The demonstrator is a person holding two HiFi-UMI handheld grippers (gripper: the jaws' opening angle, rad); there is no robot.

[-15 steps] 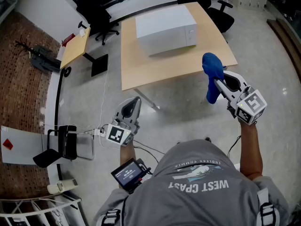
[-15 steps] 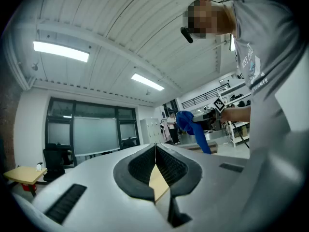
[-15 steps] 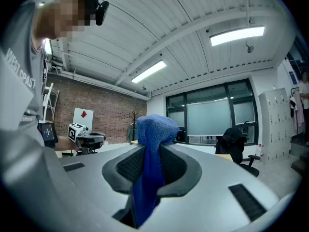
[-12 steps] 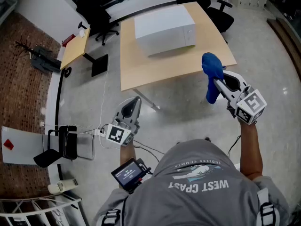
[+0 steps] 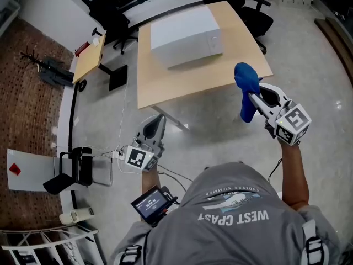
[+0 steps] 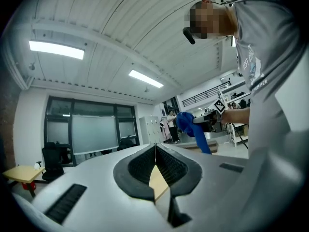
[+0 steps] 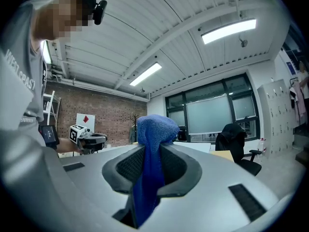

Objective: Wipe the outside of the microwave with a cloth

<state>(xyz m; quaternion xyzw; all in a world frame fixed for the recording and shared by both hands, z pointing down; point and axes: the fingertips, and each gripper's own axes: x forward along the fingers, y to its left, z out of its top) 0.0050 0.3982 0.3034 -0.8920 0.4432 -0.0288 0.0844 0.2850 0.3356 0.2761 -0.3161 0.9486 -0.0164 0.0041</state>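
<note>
Head view: the white microwave (image 5: 185, 35) sits on the table (image 5: 160, 84), and I stand well short of it, so I judge wiping hasn't begun.

Left gripper view: my left tongs (image 6: 155, 151) are closed and empty.

Right gripper view: my right tongs (image 7: 150, 148) clamp the blue cloth (image 7: 155, 125).

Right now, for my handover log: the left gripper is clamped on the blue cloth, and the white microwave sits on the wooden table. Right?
Wrong side: the right gripper is clamped on the blue cloth (right gripper view); the white microwave sits on the wooden table.
</note>
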